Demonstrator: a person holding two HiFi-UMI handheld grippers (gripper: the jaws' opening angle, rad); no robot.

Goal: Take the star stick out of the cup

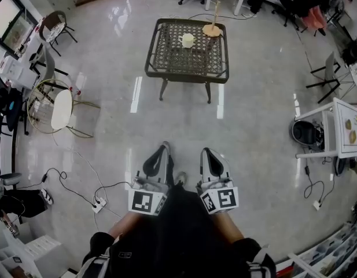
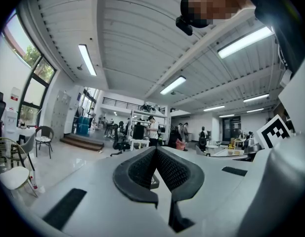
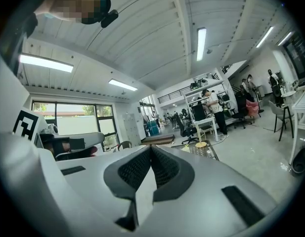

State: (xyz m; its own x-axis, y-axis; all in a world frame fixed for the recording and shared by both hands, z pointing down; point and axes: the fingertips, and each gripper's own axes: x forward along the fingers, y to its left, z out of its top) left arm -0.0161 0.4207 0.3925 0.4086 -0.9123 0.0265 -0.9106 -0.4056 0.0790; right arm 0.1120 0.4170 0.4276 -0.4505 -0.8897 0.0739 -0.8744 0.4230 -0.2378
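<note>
A cream cup stands on a dark metal lattice table far ahead across the floor. Beside the cup, a thin wooden stick rises from a round wooden base; no star shape can be made out at this distance. Both grippers are held low and close to the person's body, well short of the table. My left gripper is shut with nothing in it, its pads meeting at the tips. My right gripper is shut too and holds nothing. The right gripper view shows the table small beyond the fingertips.
A round white chair with a gold frame stands at the left. A power strip and cables lie on the glossy floor near my left side. A white cart stands at the right, and office chairs and desks line the back.
</note>
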